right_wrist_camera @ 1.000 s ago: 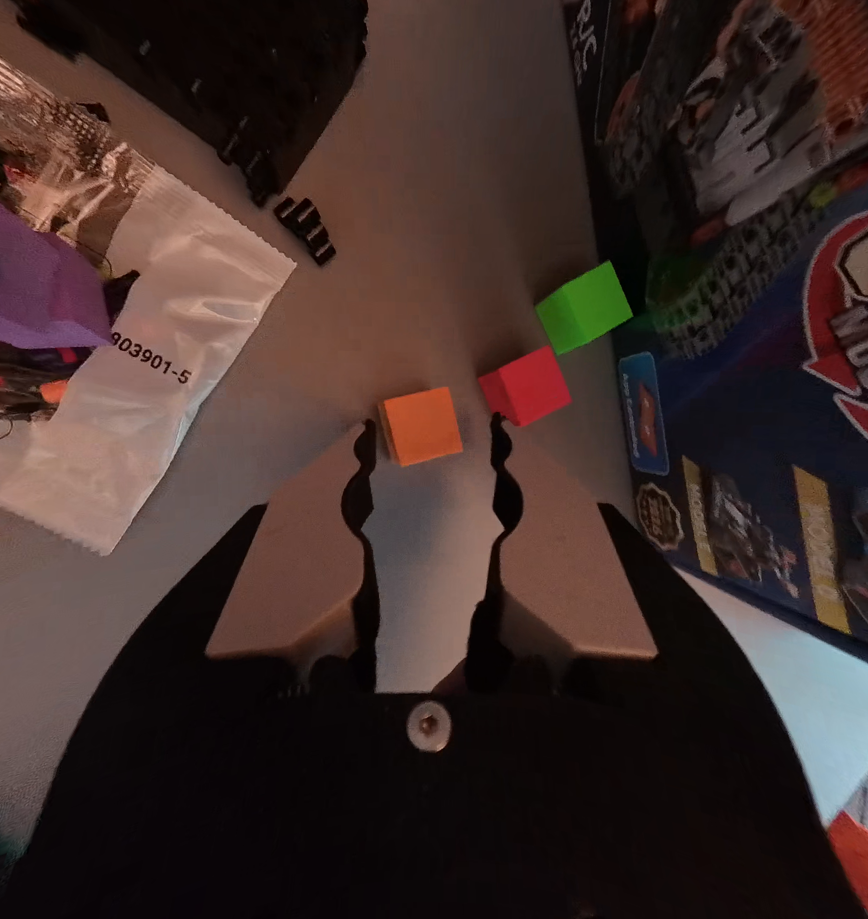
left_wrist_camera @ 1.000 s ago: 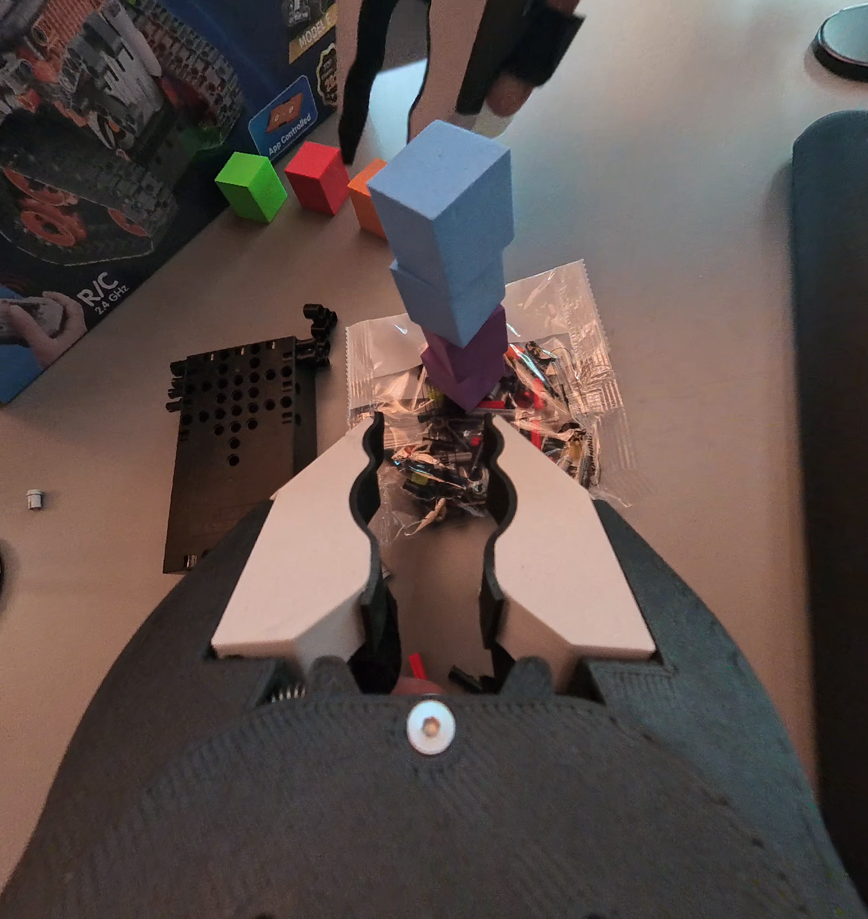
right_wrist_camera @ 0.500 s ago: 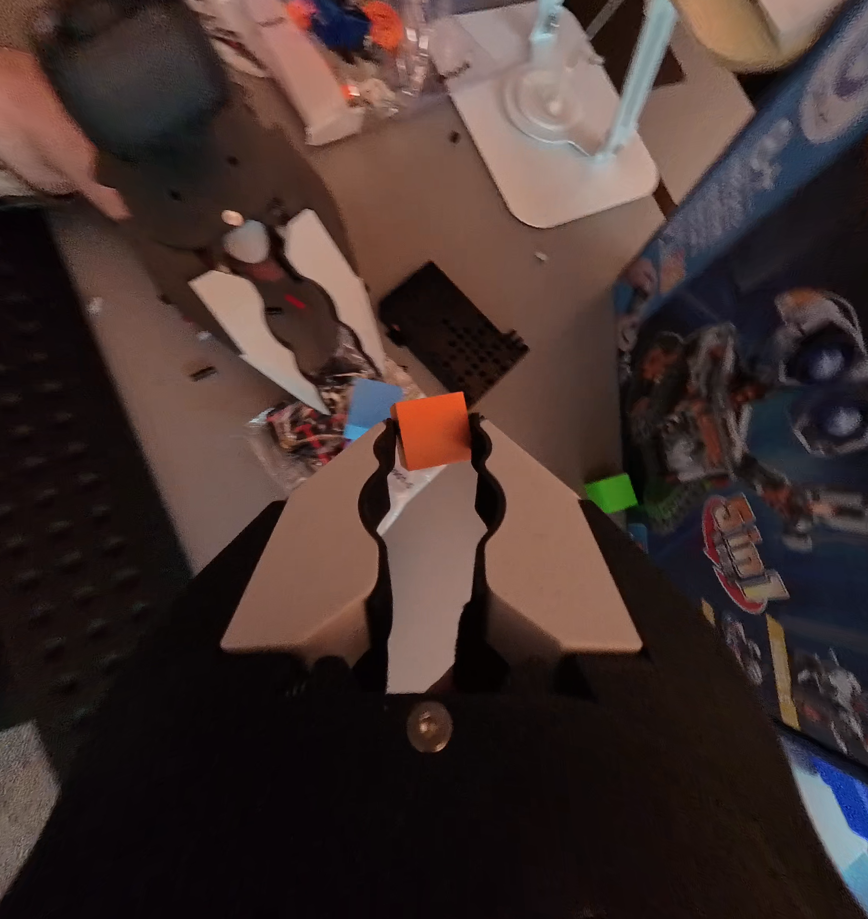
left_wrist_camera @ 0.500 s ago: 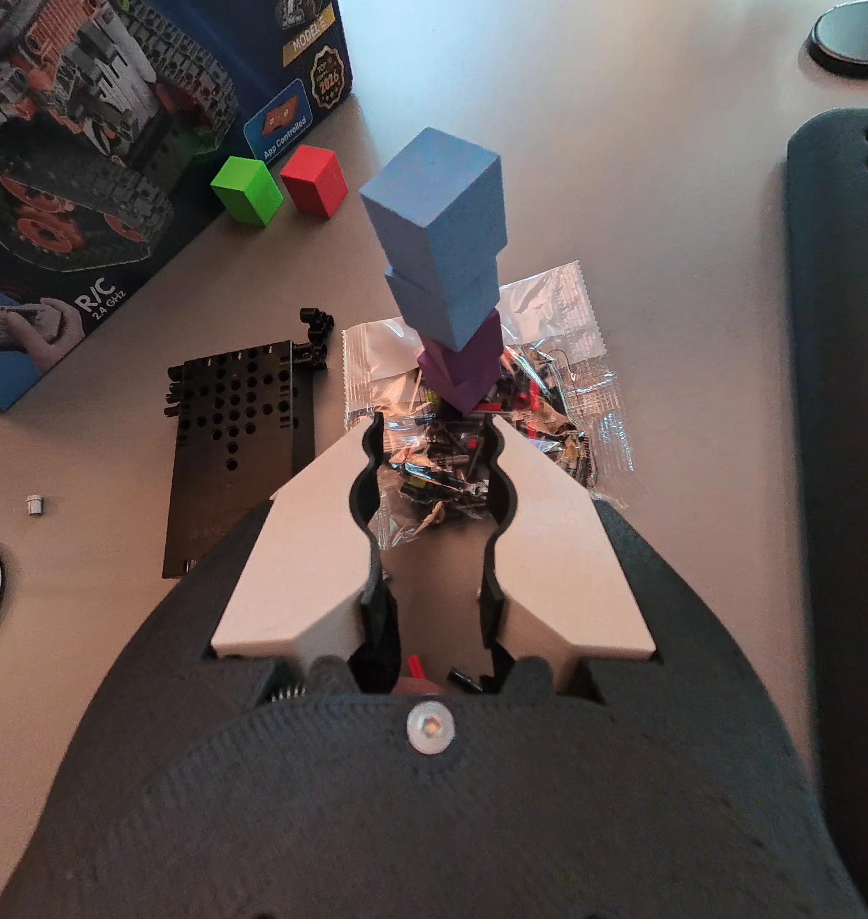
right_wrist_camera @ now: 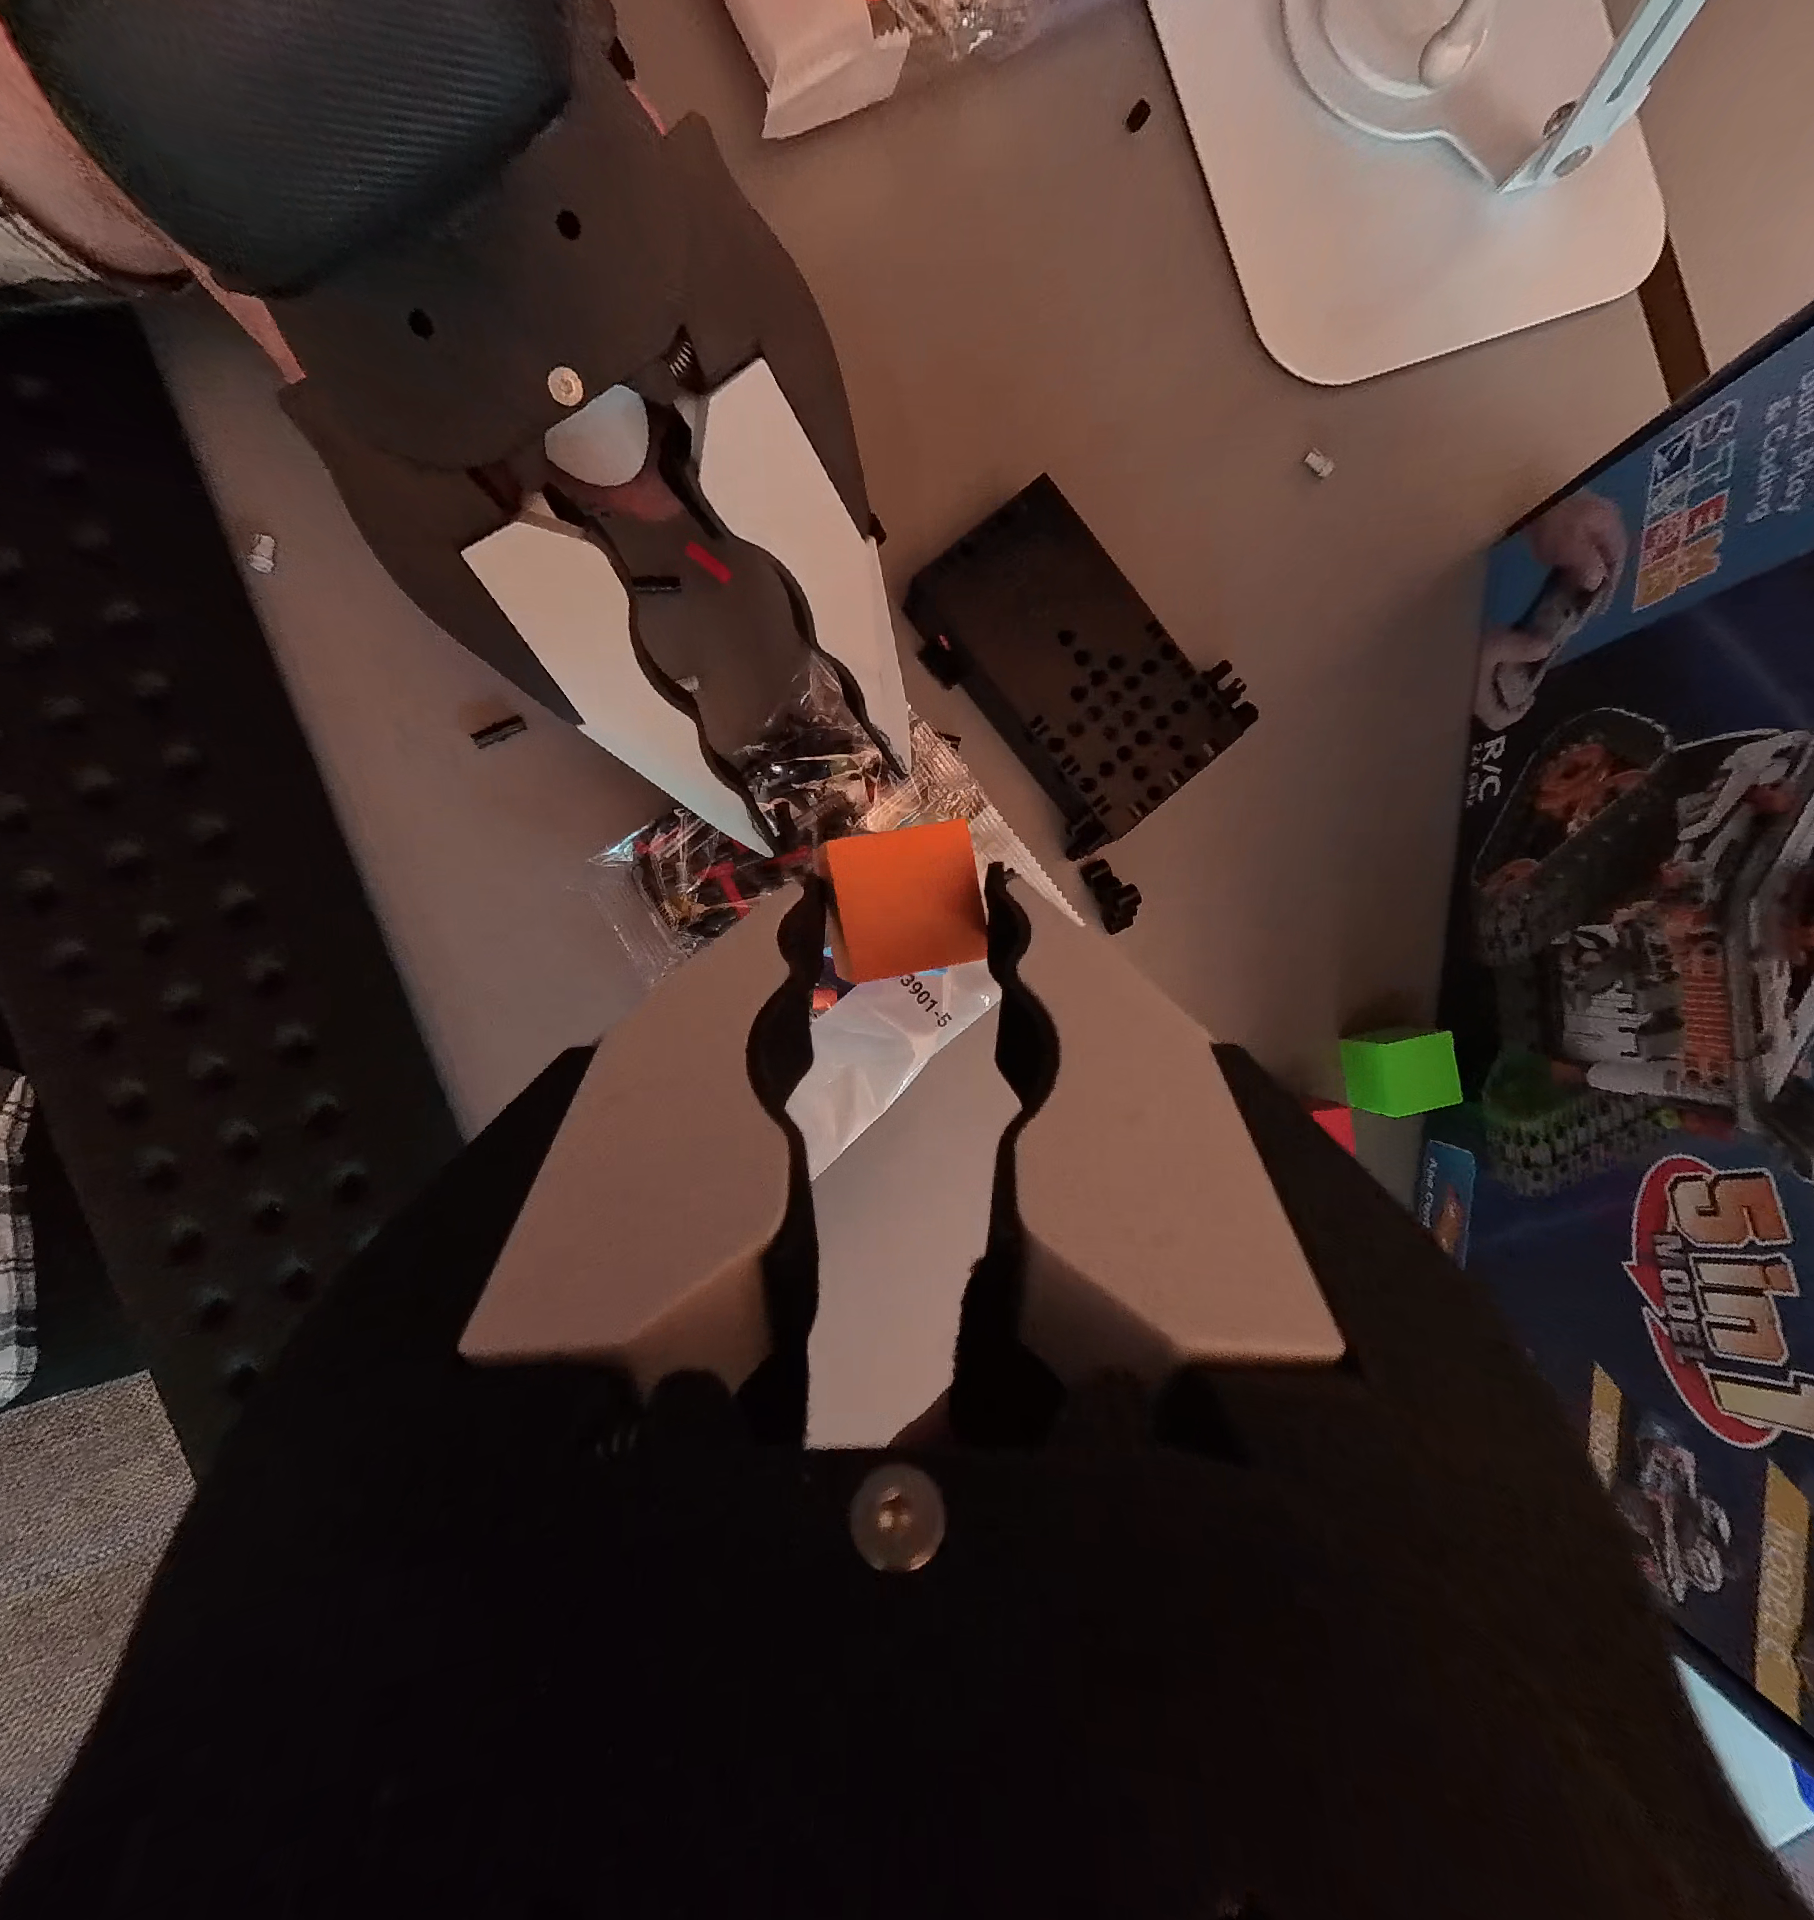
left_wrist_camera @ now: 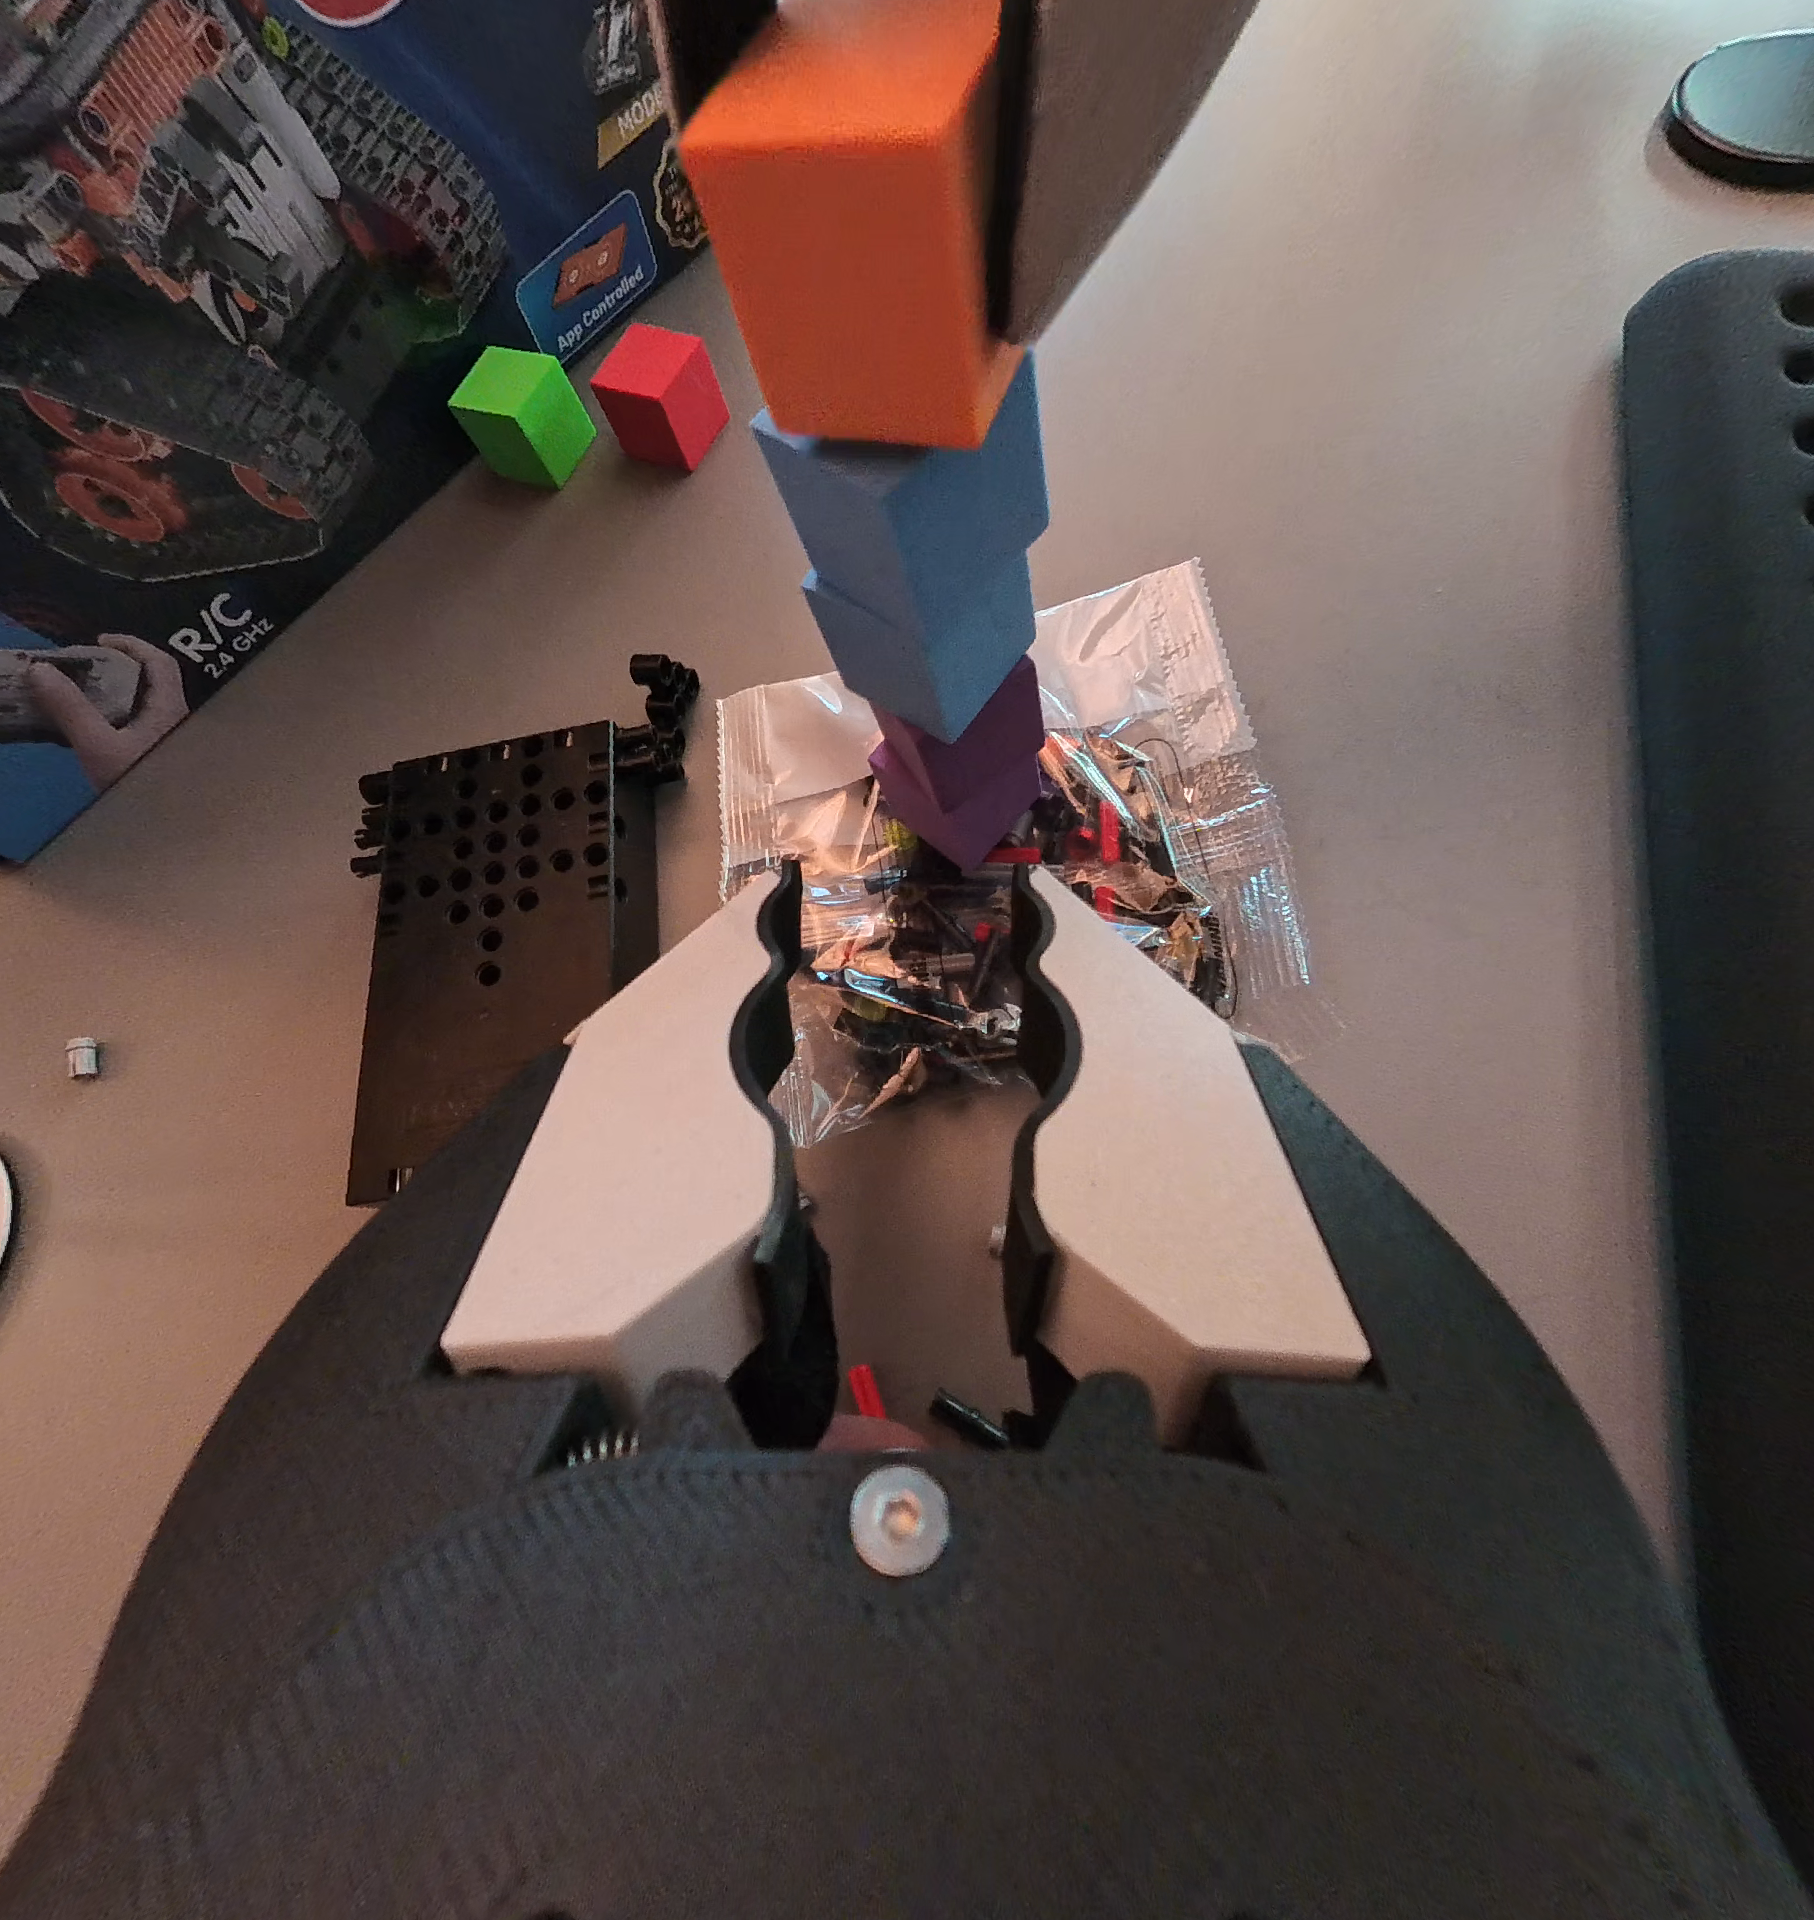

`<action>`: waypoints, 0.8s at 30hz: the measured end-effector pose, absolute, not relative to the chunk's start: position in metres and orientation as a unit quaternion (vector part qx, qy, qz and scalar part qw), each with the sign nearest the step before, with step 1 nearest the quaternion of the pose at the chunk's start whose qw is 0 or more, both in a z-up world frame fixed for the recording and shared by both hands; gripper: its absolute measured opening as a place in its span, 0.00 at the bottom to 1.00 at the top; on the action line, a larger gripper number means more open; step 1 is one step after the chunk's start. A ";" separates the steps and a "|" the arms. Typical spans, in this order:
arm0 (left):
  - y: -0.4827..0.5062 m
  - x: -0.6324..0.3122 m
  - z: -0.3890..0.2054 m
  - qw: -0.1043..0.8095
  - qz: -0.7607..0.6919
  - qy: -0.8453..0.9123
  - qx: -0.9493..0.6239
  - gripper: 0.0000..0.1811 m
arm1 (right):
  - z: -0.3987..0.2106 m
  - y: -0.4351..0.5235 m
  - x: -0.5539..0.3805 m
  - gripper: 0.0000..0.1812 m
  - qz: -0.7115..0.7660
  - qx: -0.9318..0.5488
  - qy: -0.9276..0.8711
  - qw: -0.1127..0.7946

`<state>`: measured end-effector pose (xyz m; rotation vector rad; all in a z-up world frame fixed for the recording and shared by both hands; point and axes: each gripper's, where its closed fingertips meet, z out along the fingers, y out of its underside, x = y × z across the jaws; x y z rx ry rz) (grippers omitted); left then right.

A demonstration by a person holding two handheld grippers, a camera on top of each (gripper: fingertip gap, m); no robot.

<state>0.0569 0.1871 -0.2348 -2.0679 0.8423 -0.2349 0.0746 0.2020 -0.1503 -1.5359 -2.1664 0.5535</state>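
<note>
Right gripper (right_wrist_camera: 901, 904) pinching an orange cube (right_wrist_camera: 905, 896) between its fingertips, jaws pressed against two opposite faces, looking almost straight down from above. Seen from the left wrist view, holding that orange cube (left_wrist_camera: 849, 223) at the very top of a leaning stack, its underside meeting or just above the upper blue cube (left_wrist_camera: 918, 488); contact hard to judge. Sitting below that, a second blue cube (left_wrist_camera: 929, 649), then a purple cube (left_wrist_camera: 960, 784) at the base, each turned a little against its neighbour.

Left gripper (left_wrist_camera: 908, 883) hovering with jaws apart and nothing between them, tips just short of the stack's base, over a clear plastic bag of small parts (left_wrist_camera: 1173, 831). Appearing in the right wrist view too, left gripper (right_wrist_camera: 830, 800) with fingers spread over the same bag (right_wrist_camera: 674, 883), which is carrying the stack.

Lying beside the bag on the table (left_wrist_camera: 1350, 520), a black perforated plate (left_wrist_camera: 498, 914) with a few small black connectors (left_wrist_camera: 664, 691) at its far corner. Standing farther off, a green cube (left_wrist_camera: 518, 416) and a red cube (left_wrist_camera: 659, 405), close together but apart, next to a large printed toy box (left_wrist_camera: 155, 364). Bordering the table, a dark studded mat (left_wrist_camera: 1755, 831); resting beyond the plate, a white stand base (right_wrist_camera: 1402, 208).
</note>
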 end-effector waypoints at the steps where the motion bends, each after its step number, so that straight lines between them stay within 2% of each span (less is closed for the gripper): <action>1: 0.187 0.057 -0.235 0.433 -0.094 0.338 -0.830 0.21 | -0.152 0.202 0.074 0.18 0.197 -0.554 -0.781 0.210; 6: 0.187 0.056 -0.234 0.435 -0.095 0.336 -0.830 0.21 | -0.146 0.206 0.076 0.28 0.196 -0.553 -0.777 0.229; 11: 0.187 0.053 -0.232 0.438 -0.097 0.330 -0.830 0.22 | -0.112 0.249 0.088 0.25 0.229 -0.592 -0.706 0.314; 16: 0.188 0.053 -0.234 0.435 -0.095 0.331 -0.832 0.22 | -0.171 0.324 0.109 0.28 0.140 -0.686 -0.640 0.317; 20: 0.190 0.048 -0.234 0.436 -0.087 0.324 -0.835 0.21 | -0.223 0.351 0.109 0.28 0.122 -0.726 -0.601 0.311; 24: 0.191 0.047 -0.234 0.437 -0.087 0.320 -0.836 0.21 | -0.247 0.373 0.107 0.29 0.117 -0.737 -0.580 0.326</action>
